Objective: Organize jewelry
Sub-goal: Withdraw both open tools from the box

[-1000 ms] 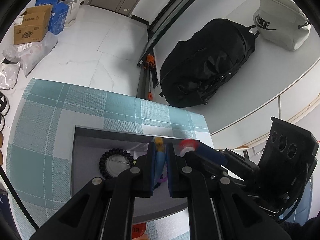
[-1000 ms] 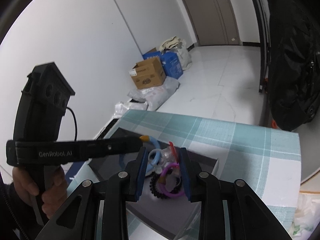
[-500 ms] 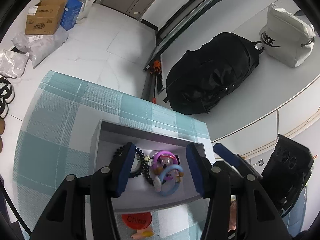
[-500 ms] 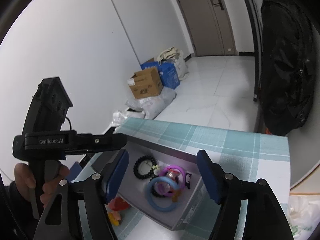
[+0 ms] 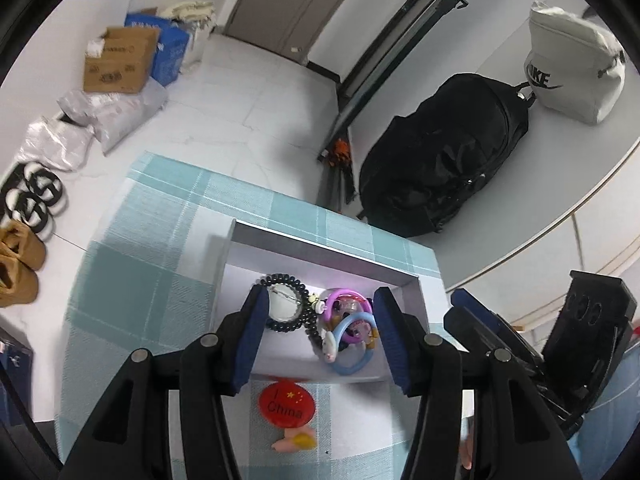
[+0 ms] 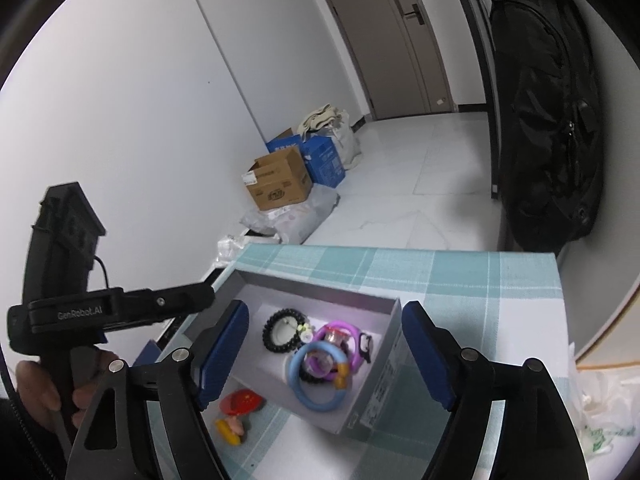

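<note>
From the left wrist, our left gripper hangs wide and empty above the grey box, where black beads, purple ring and blue ring lie gathered; a red badge waits outside on the surface. From the right wrist, our right gripper is equally wide, holding nothing, framing the same glossy heap.

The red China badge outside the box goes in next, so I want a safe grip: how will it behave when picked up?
The red China badge looks like a thin, flat disc lying on the checked cloth, so probably stiff and light. Its glossy face may slip, and its low edge likely gives the left claw little to pinch.
</note>
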The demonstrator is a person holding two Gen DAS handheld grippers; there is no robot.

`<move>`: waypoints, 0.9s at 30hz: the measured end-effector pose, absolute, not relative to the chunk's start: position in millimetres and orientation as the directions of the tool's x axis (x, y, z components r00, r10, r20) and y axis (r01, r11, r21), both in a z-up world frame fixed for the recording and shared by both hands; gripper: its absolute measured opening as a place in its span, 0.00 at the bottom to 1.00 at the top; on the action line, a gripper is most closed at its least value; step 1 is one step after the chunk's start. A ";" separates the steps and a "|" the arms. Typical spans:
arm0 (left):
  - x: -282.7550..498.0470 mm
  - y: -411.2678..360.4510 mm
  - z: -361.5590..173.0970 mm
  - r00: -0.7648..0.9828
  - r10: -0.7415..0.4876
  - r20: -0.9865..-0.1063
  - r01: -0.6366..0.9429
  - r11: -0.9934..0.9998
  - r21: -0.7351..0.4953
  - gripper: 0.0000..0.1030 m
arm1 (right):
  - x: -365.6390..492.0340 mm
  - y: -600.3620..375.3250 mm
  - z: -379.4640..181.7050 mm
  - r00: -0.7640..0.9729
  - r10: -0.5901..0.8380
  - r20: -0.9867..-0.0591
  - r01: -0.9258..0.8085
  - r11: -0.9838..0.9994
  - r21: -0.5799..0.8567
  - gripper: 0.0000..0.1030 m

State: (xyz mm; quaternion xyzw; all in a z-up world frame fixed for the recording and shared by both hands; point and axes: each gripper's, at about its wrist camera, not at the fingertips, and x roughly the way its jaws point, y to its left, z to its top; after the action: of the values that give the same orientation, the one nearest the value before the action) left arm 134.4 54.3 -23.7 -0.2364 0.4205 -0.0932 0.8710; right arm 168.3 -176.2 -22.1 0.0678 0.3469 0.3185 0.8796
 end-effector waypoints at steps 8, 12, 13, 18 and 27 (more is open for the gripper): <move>104.5 34.9 -23.1 0.650 -0.236 -0.722 -0.014 0.947 -0.321 0.50 | 142.9 -178.3 -18.9 0.566 0.589 -0.577 -0.515 0.799 0.311 0.83; 91.9 34.2 -33.4 0.626 -0.224 -0.747 -0.041 0.947 -0.319 0.60 | 131.3 -179.0 -20.8 0.580 0.569 -0.583 -0.512 0.811 0.281 0.89; 89.2 32.8 -35.5 0.619 -0.223 -0.753 -0.041 0.948 -0.314 0.60 | 129.7 -178.3 -22.2 0.579 0.565 -0.588 -0.510 0.813 0.280 0.90; 78.8 28.4 -47.3 0.577 -0.220 -0.786 -0.049 0.952 -0.302 0.65 | 117.6 -177.3 -27.0 0.573 0.551 -0.607 -0.512 0.819 0.259 0.90; 74.3 26.0 -69.7 0.505 -0.260 -0.823 -0.073 0.937 -0.341 0.68 | 101.8 -183.4 -35.8 0.549 0.536 -0.641 -0.483 0.830 0.281 0.94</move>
State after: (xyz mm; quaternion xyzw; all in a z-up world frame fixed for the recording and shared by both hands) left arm 74.3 26.0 -69.7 -0.1683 0.4943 -0.0547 0.8511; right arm 101.8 -183.4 -35.8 0.0356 0.3762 0.2897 0.8794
